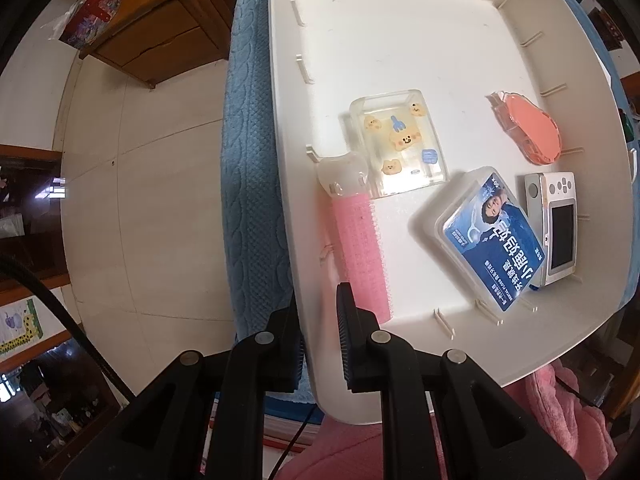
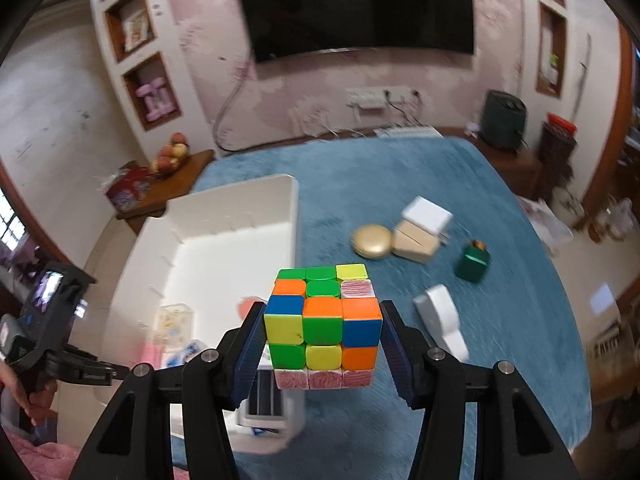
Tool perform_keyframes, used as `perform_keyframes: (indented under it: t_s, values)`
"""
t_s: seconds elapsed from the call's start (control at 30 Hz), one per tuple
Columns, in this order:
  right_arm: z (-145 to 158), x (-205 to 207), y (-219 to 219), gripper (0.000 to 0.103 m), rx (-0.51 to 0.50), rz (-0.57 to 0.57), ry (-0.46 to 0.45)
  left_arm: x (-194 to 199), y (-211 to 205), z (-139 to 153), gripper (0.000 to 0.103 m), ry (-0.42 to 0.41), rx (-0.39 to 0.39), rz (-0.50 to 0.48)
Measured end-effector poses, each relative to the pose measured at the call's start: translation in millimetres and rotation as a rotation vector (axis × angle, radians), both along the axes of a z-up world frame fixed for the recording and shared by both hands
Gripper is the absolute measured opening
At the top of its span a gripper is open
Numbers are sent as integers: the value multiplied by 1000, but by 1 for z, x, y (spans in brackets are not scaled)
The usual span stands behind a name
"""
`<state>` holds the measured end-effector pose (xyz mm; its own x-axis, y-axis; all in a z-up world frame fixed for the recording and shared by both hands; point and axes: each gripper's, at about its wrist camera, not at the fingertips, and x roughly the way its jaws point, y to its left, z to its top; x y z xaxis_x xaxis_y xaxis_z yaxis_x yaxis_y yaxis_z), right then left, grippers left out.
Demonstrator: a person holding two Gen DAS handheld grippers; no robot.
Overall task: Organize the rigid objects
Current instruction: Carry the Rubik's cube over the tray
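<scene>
A scrambled puzzle cube (image 2: 322, 320) sits between the pads of my right gripper (image 2: 322, 344), which is shut on it and holds it above the blue cloth beside the white tray (image 2: 224, 240). My left gripper (image 1: 320, 320) points straight down and is shut on the near wall of the tray (image 1: 400, 40), one finger outside and one inside. In the tray lie a pink hair roller (image 1: 360, 248), a clear sticker-covered case (image 1: 400, 148), a blue floss box (image 1: 492, 240), a white camera (image 1: 558, 228) and an orange tape dispenser (image 1: 528, 128).
On the blue cloth (image 2: 400, 176) to the right of the tray lie a gold round case (image 2: 372, 240), a white and beige box (image 2: 424, 228), a small green bottle (image 2: 472, 262) and a white plug-shaped object (image 2: 440, 316). A wooden cabinet (image 1: 160, 28) stands past the table's edge.
</scene>
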<state>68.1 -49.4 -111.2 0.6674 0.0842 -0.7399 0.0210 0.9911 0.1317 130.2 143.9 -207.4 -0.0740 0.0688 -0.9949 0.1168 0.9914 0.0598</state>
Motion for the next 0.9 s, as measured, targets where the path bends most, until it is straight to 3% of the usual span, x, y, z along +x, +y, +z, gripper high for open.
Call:
perform_keyframes:
  t_s: [0.5,0.9]
  values:
    - [9,4,60,56,-32,247,-49,-4,1,5,15,-22,-4,-10]
    - [1,1,105,56,-85,426,-16,-7,-11,9,16,-32,29,-37]
